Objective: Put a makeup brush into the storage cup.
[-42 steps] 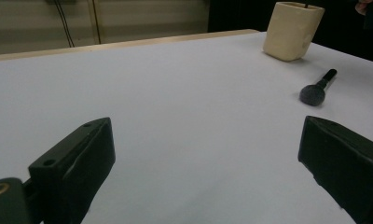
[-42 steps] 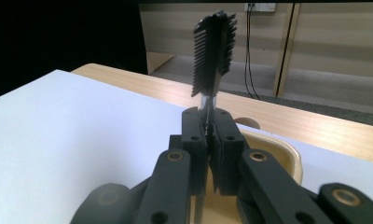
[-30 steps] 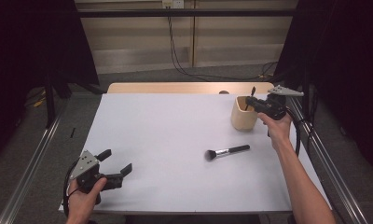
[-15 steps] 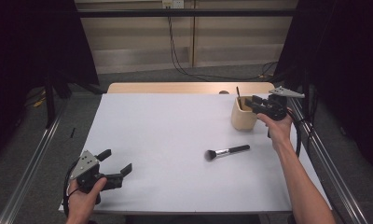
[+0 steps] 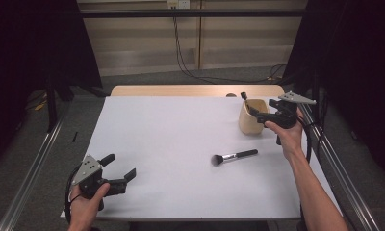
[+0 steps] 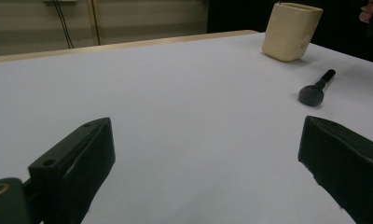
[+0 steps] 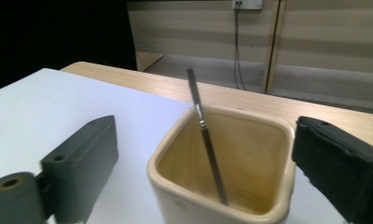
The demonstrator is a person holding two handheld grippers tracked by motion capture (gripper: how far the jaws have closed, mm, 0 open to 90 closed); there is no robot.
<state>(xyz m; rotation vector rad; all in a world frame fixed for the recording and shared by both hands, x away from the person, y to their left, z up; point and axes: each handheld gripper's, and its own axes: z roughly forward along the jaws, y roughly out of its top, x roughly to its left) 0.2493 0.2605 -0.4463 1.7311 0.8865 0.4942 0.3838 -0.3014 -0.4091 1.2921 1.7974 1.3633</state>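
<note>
- High view: the right tongs (image 5: 256, 114) hover at the rim of the beige square cup (image 5: 250, 119) near the desk's (image 5: 171, 144) far right edge, jaws just opened with nothing between them. A thin brush (image 5: 243, 96) leans inside the cup. A makeup brush (image 5: 234, 156) lies on the desk just in front of the cup. The left tongs (image 5: 117, 167) are at the near left corner, jaws apart.
- Left gripper view: jaws stand wide over bare desk; the cup (image 6: 291, 31) and makeup brush (image 6: 317, 88) lie far off.
- Right gripper view: jaws are spread on either side of the cup (image 7: 222, 163), clear of the thin brush (image 7: 207, 140) standing in it.
</note>
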